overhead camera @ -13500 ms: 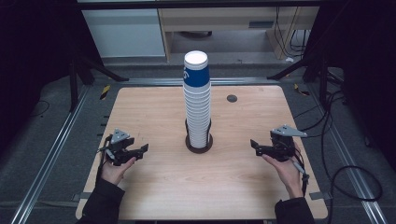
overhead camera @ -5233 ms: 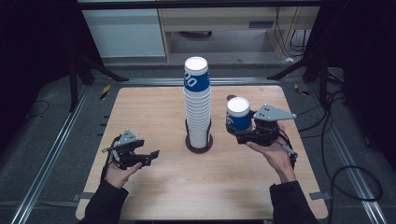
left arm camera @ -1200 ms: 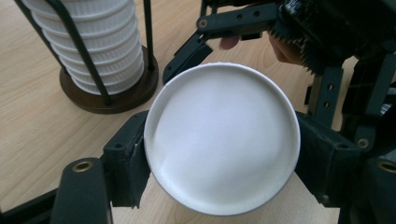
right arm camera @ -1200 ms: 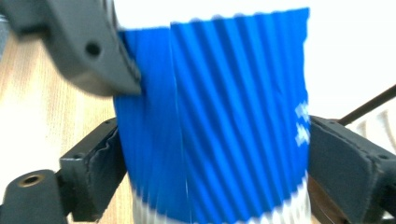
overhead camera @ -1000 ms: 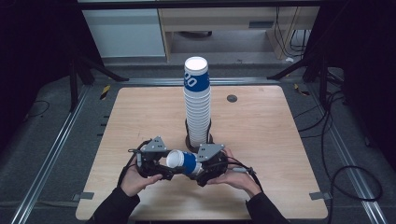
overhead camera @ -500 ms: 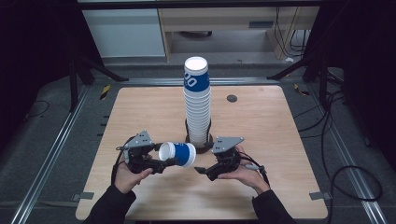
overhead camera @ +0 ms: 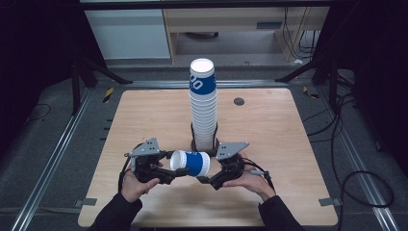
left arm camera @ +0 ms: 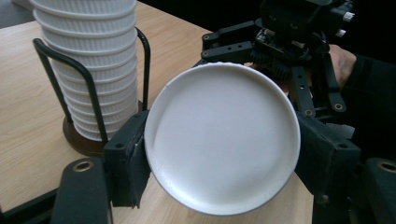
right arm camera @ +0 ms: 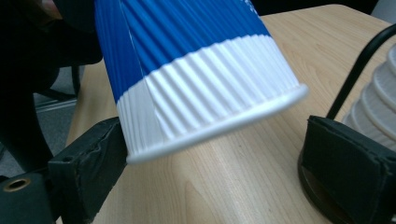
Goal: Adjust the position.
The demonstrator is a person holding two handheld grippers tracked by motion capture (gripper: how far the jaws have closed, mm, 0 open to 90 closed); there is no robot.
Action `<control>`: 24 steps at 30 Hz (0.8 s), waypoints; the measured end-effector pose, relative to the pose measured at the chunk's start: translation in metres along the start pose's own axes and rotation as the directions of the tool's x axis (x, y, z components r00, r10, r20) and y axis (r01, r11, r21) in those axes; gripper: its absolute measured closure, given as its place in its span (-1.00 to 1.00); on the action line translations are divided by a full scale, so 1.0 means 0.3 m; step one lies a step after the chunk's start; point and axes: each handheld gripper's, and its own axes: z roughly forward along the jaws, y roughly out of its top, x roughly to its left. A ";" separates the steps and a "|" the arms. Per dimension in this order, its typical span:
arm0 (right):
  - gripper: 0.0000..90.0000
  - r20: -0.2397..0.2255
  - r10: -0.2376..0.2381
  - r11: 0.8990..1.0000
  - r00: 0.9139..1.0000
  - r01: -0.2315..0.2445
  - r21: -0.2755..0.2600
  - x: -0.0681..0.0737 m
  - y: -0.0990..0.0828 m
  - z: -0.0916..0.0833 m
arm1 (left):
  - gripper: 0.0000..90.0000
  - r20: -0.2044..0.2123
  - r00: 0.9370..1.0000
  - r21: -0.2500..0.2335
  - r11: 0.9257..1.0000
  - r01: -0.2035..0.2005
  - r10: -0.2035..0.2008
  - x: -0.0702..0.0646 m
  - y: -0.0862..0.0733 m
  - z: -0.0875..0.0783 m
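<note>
The pale wooden surface (overhead camera: pixel 269 144) carries, toward its middle, a tall stack of ribbed white paper cups (overhead camera: pixel 204 113) topped by a blue-banded one, standing upright in a black wire holder on a dark round base (left arm camera: pixel 86 140). In front of that stack, just above the surface, a single blue-and-white ribbed paper cup (overhead camera: pixel 190 162) lies on its side between the two tools, its white bottom toward the person's left and its rim toward the right. The left hand-held gripper (overhead camera: pixel 169 173) is clamped on the cup: in the left gripper view its two black padded jaws press against opposite sides of the cup's round white bottom (left arm camera: pixel 223 140). The right hand-held gripper (overhead camera: pixel 206 180) sits at the cup's rim end with its jaws apart; they have just been opening. In the right gripper view the rim (right arm camera: pixel 219 128) lies between the pads, the left pad right against the white ribbed wall and the right pad standing clear of it. Both hands rest near the surface's near edge.
</note>
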 end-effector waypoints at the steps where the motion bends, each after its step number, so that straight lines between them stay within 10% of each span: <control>1: -0.83 -0.007 -0.003 1.000 1.000 0.003 -0.001 0.002 0.000 0.002 | -0.39 0.004 1.000 0.003 1.000 -0.003 0.003 -0.002 0.000 0.002; 24: -0.68 -0.084 -0.033 0.999 0.996 0.030 -0.039 0.017 -0.002 0.020 | -0.41 0.053 0.999 0.025 1.000 -0.009 0.008 -0.006 -0.005 0.024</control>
